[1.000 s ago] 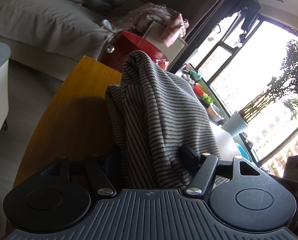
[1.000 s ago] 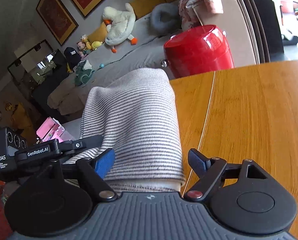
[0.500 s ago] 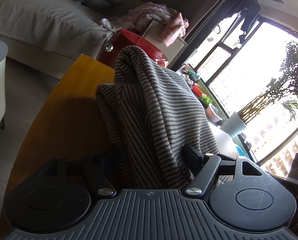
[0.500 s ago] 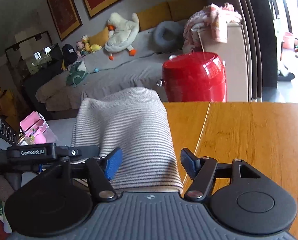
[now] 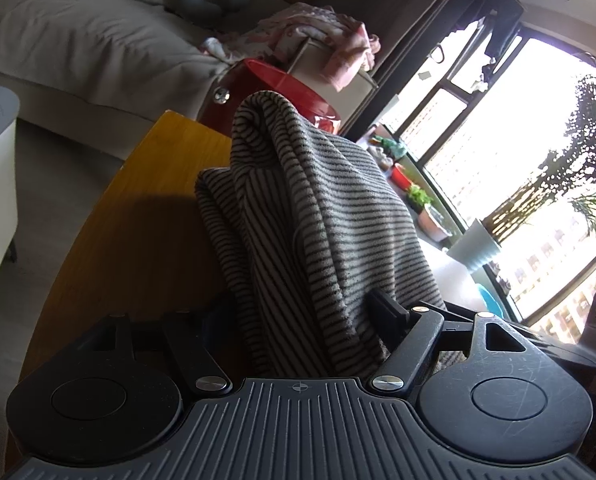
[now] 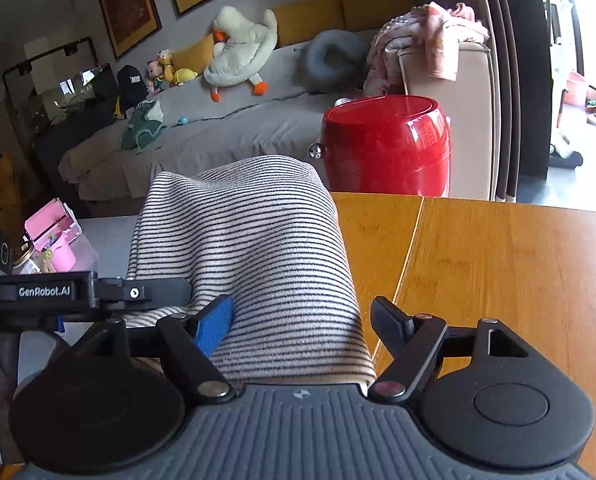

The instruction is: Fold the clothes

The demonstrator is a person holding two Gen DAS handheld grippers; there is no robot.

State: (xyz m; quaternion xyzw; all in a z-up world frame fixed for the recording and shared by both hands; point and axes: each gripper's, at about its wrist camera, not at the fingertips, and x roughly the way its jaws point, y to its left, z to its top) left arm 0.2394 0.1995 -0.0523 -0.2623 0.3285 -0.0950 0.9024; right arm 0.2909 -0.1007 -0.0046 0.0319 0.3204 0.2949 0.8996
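A grey-and-black striped garment (image 5: pixel 318 220) lies bunched in folds on the wooden table (image 5: pixel 137 220). Its near end sits between the fingers of my left gripper (image 5: pixel 298 308), which stands wide. The right finger (image 5: pixel 386 308) touches the cloth and the left finger is in shadow. In the right wrist view the same garment (image 6: pixel 249 248) lies smooth over the table (image 6: pixel 498 280) edge. My right gripper (image 6: pixel 302 312) is opening around it: the blue left pad (image 6: pixel 213 328) brushes the cloth, and the right finger (image 6: pixel 390 320) stands apart from it. A finger (image 6: pixel 157 293) of the left gripper rests on the cloth's left side.
A red round bin (image 6: pixel 386 148) stands just beyond the table's far edge, in front of a grey sofa (image 6: pixel 217 136) with soft toys and a heap of pink clothes. A pink box (image 6: pixel 53 236) sits at the left. A white plant pot (image 5: pixel 474 248) stands by the windows.
The right wrist view has rolled level and lifted slightly. The right gripper's jaws narrowed on the cloth, then spread again. The left gripper has stayed put, its jaws a little wider.
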